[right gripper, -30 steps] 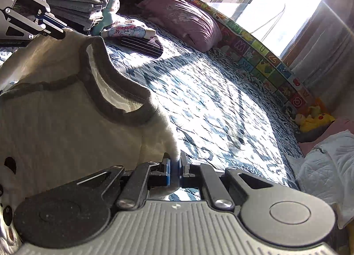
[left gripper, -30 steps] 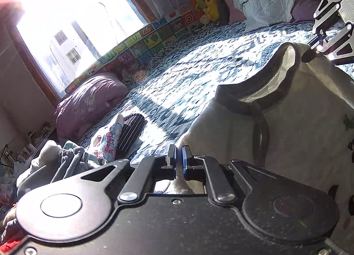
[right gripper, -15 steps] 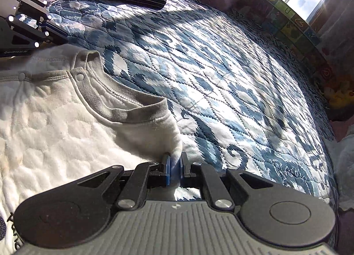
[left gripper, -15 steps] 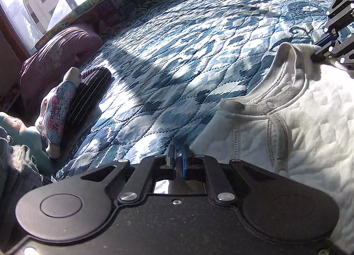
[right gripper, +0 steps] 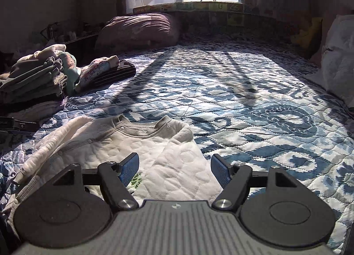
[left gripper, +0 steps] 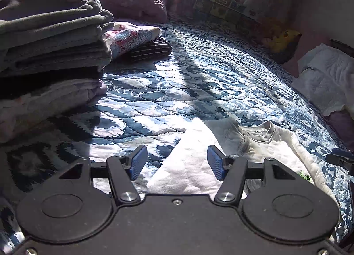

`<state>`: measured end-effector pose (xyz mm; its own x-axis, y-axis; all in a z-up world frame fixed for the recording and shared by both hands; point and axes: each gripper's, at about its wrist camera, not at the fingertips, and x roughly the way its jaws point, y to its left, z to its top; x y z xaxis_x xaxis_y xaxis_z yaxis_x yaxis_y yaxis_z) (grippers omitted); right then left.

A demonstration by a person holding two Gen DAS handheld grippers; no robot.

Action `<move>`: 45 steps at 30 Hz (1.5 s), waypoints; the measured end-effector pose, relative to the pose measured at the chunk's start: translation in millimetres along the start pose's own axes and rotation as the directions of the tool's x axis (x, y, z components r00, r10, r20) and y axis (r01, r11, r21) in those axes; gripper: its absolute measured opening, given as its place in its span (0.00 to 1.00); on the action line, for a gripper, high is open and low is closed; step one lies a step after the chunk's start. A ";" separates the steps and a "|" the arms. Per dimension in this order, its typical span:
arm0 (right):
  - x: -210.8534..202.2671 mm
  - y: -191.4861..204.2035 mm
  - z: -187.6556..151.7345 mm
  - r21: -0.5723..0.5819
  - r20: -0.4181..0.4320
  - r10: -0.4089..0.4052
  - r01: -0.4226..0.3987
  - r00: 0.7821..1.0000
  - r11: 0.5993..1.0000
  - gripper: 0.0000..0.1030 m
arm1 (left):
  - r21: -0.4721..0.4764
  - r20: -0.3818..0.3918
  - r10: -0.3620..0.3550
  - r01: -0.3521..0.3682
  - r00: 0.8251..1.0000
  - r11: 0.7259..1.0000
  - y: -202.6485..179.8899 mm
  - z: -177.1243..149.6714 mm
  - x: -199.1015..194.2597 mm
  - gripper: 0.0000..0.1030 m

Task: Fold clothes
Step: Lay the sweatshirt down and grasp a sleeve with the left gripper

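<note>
The white quilted top [right gripper: 154,151] lies flat on the blue patterned bedspread [right gripper: 254,104], its grey neckline pointing away from both my claws. My left claw [left gripper: 177,164] is released, blue pads spread wide over the top's near shoulder edge, gripping nothing. My right claw [right gripper: 174,170] is likewise spread apart above the top's front. A stack of folded clothes [left gripper: 44,51] sits ahead and left of the left claw, a purple pillow [right gripper: 141,29] beyond it.
</note>
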<state>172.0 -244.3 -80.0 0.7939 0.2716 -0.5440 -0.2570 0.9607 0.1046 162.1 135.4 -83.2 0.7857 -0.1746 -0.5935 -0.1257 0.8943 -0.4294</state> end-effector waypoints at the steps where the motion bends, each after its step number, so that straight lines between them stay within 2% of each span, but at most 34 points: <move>1: -12.2 7.9 -13.3 -0.004 0.008 -0.005 0.005 1.000 1.000 0.75 | -0.064 -0.018 -0.021 0.020 1.000 0.998 6.7 -7.3 -3.5 0.59; 4: -30.8 34.9 -47.9 -0.098 0.017 -0.056 0.058 0.998 0.994 0.77 | -0.181 -0.083 -0.071 0.055 0.994 0.982 13.9 -35.2 -5.9 0.61; 6: -28.8 43.9 -59.3 -0.133 0.011 -0.074 0.075 0.997 0.988 0.74 | -0.255 -0.080 -0.134 0.109 0.988 0.961 17.0 -46.9 -2.7 0.61; 7: -26.9 48.0 -64.5 -0.149 0.008 -0.084 0.084 0.996 0.985 0.53 | -0.291 -0.075 -0.166 0.138 0.983 0.947 18.5 -52.3 -0.9 0.61; 8: -26.0 48.2 -67.3 -0.138 0.010 -0.088 0.089 0.996 0.987 0.24 | -0.327 -0.068 -0.198 0.166 0.978 0.930 20.0 -57.8 0.9 0.59; 9: -27.1 41.7 -65.8 -0.080 0.020 -0.083 0.084 0.996 0.993 0.20 | -0.350 -0.053 -0.214 0.183 0.975 0.919 21.8 -61.5 1.4 0.52; 10: -28.1 35.2 -64.3 -0.023 0.030 -0.078 0.079 0.996 0.997 0.20 | -0.350 -0.047 -0.215 0.185 0.976 0.918 22.0 -62.7 1.3 0.31; 12: -32.4 21.7 -57.6 0.070 0.054 -0.086 0.082 0.995 0.994 0.16 | -0.341 -0.026 -0.225 0.203 0.974 0.918 23.4 -62.2 -1.7 0.24; 14: -38.5 4.7 -51.9 0.158 0.086 -0.081 0.067 0.993 0.985 0.14 | -0.376 0.020 -0.265 0.253 0.964 0.891 30.8 -59.6 -5.6 0.10; 18: -46.9 -40.3 -31.7 0.325 0.170 -0.040 -0.018 0.985 0.946 0.14 | -0.416 0.120 -0.347 0.365 0.930 0.833 40.6 -47.6 -15.3 0.07; 20: -45.6 -66.7 -19.1 0.403 0.203 -0.054 -0.033 0.978 0.915 0.14 | -0.509 0.233 -0.412 0.471 0.881 0.720 56.5 -39.2 -17.1 0.06; 21: -41.8 -84.8 -12.2 0.456 0.206 -0.091 -0.013 0.974 0.890 0.14 | -0.562 0.325 -0.416 0.527 0.849 0.637 69.1 -38.5 -19.5 0.06; 22: -38.0 -103.0 -5.4 0.508 0.206 -0.127 0.005 0.970 0.862 0.14 | -0.627 0.438 -0.381 0.581 0.814 0.519 87.6 -42.2 -22.1 0.06; 23: -33.9 -120.7 0.4 0.556 0.197 -0.164 0.027 0.967 0.830 0.15 | -0.691 0.512 -0.313 0.600 0.800 0.405 105.9 -48.0 -23.2 0.10; 24: -28.6 -137.3 3.6 0.596 0.167 -0.204 0.066 0.965 0.800 0.17 | -0.738 0.533 -0.243 0.586 0.811 0.336 121.6 -55.6 -23.4 0.17; 25: -23.3 -150.4 5.0 0.618 0.127 -0.243 0.115 0.962 0.778 0.21 | -0.762 0.523 -0.199 0.559 0.829 0.327 133.0 -61.1 -24.0 0.34; 26: -21.2 -156.2 4.8 0.620 0.102 -0.272 0.153 0.957 0.769 0.29 | -0.778 0.502 -0.166 0.526 0.849 0.344 141.3 -65.1 -24.8 0.44; 27: -20.9 -159.8 3.6 0.615 0.090 -0.306 0.188 0.948 0.766 0.35 | -0.789 0.482 -0.149 0.502 0.863 0.354 145.3 -67.1 -25.4 0.44; 28: -20.7 -163.4 2.4 0.609 0.079 -0.339 0.223 0.938 0.761 0.47 | -0.795 0.467 -0.147 0.487 0.872 0.362 147.5 -67.3 -26.3 0.44; 29: -21.6 -165.1 0.8 0.602 0.074 -0.370 0.254 0.926 0.757 0.57 | -0.785 0.468 -0.155 0.490 0.870 0.378 147.0 -64.8 -28.4 0.44; 30: -24.0 -161.7 -2.0 0.592 0.076 -0.396 0.278 0.915 0.757 0.59 | -0.774 0.471 -0.155 0.491 0.868 0.400 145.4 -61.7 -30.8 0.45; 31: -25.8 -155.8 -5.8 0.576 0.078 -0.417 0.300 0.906 0.761 0.62 | -0.756 0.473 -0.144 0.484 0.869 0.441 142.7 -56.9 -34.6 0.49; 32: -27.6 -149.9 -9.6 0.559 0.080 -0.437 0.322 0.896 0.764 0.65 | -0.725 0.476 -0.127 0.470 0.870 0.503 139.1 -50.2 -39.3 0.53; 33: -29.5 -143.2 -14.0 0.546 0.086 -0.442 0.329 0.893 0.770 0.66 | -0.708 0.473 -0.122 0.459 0.873 0.537 136.7 -46.0 -41.5 0.54; 34: -31.5 -135.1 -19.3 0.538 0.096 -0.422 0.309 0.902 0.784 0.66 | -0.692 0.463 -0.130 0.449 0.877 0.565 134.1 -41.7 -41.8 0.55; 35: -33.5 -127.0 -24.7 0.529 0.107 -0.401 0.289 0.910 0.798 0.66 | -0.677 0.434 -0.149 0.431 0.888 0.597 129.7 -37.5 -38.1 0.55; 38: -29.8 -97.6 -47.7 0.498 0.096 -0.276 0.194 0.956 0.845 0.65 | -0.645 0.317 -0.181 0.351 0.931 0.679 112.6 -34.6 -26.6 0.55; 40: -24.2 -83.6 -65.7 0.516 0.075 -0.182 0.118 0.980 0.849 0.63 | -0.599 0.230 -0.192 0.295 0.954 0.744 97.8 -37.0 -21.2 0.54; 42: -19.1 -71.7 -85.3 0.550 0.058 -0.093 0.046 0.994 0.834 0.57 | -0.549 0.176 -0.222 0.283 0.959 0.786 83.4 -43.9 -19.4 0.52; 44: -18.0 -61.6 -105.4 0.569 0.047 -0.042 0.008 0.998 0.822 0.54 | -0.496 0.124 -0.250 0.278 0.960 0.822 69.1 -51.2 -18.1 0.48; 45: -18.8 -56.4 -114.1 0.571 0.049 -0.016 -0.015 0.999 0.821 0.54 | -0.484 0.106 -0.264 0.282 0.959 0.828 65.2 -54.2 -18.2 0.47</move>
<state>108.7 -310.0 -170.7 0.8239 0.2588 -0.5043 0.0919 0.8169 0.5693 106.8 174.5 -137.3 0.8506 -0.3599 -0.3834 -0.1762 0.4918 -0.8527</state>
